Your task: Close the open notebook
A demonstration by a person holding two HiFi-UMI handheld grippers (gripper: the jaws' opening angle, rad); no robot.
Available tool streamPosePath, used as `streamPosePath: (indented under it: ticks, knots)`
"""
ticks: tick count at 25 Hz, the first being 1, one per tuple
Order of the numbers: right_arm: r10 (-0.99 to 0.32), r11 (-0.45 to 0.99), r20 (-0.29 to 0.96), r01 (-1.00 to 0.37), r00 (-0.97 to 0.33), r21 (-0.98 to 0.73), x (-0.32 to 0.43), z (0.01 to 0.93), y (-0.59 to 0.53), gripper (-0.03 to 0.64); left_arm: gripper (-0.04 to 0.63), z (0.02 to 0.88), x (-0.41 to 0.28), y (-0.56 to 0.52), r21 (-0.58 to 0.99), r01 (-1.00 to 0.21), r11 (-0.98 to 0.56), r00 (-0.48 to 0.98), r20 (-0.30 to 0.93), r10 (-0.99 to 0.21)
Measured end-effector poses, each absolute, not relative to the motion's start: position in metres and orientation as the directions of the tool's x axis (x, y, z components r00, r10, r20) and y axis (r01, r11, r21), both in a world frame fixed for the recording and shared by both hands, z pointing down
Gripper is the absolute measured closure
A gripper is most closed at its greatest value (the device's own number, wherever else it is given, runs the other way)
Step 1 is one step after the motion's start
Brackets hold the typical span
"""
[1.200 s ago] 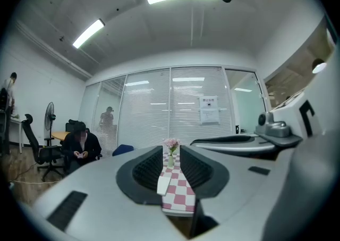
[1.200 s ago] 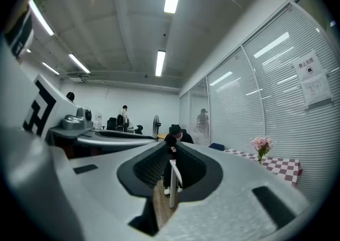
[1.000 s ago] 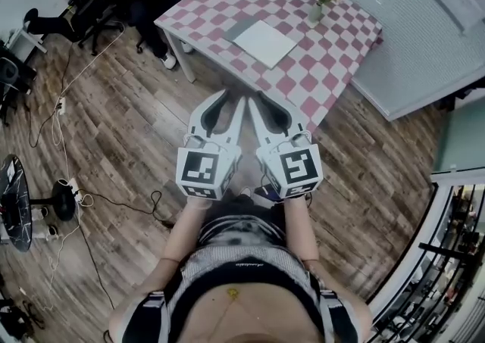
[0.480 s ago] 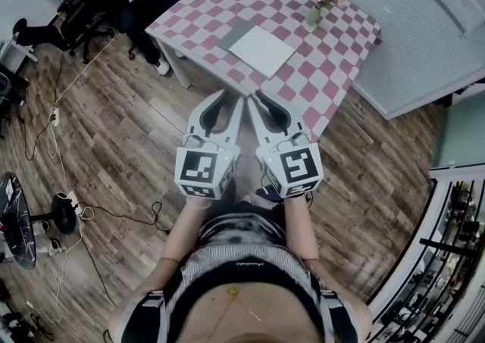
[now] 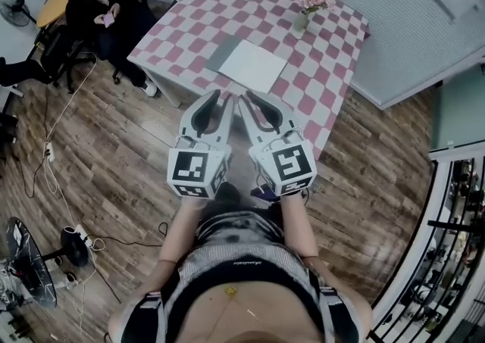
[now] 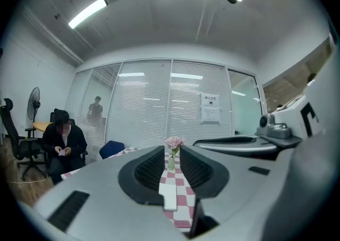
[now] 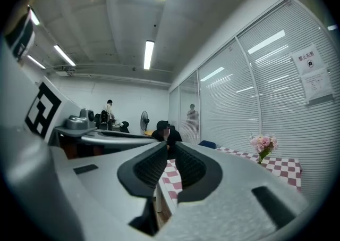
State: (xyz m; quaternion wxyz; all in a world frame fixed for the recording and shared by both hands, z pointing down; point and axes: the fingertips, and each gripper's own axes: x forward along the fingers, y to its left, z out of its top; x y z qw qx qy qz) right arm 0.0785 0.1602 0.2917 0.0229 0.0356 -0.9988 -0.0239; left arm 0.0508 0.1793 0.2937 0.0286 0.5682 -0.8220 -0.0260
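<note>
Holding left hand-held gripper (image 5: pixel 221 98) and right hand-held gripper (image 5: pixel 254 99) level, jaws slightly apart, empty, short of table (image 5: pixel 318 38). Hook grey leaf (image 5: pixel 220 52) of notebook (image 5: pixel 244 63), fold onto white page (image 5: pixel 256 67).

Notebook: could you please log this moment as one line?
notebook: open, flat on table, untouched | left gripper: open, empty | right gripper: open, empty
</note>
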Motion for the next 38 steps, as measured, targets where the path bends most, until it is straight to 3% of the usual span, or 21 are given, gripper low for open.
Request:
streamPosePath:
  ticks: [25, 38]
  knots:
    - [-0.158, 0.987, 0.069, -0.154, -0.985, 0.051, -0.011, 0.301, 0.152, 0.569, 0.514, 0.303, -0.043, 0.18, 0.098, -0.951, 0.294, -0.292, 0.028, -0.956]
    - [-0.147, 0.989, 0.06, -0.145, -0.987, 0.032, -0.052, 0.301, 0.095, 0.571, 0.514, 0.308, -0.08, 0.119, 0.102, -0.952, 0.288, -0.284, 0.046, -0.958]
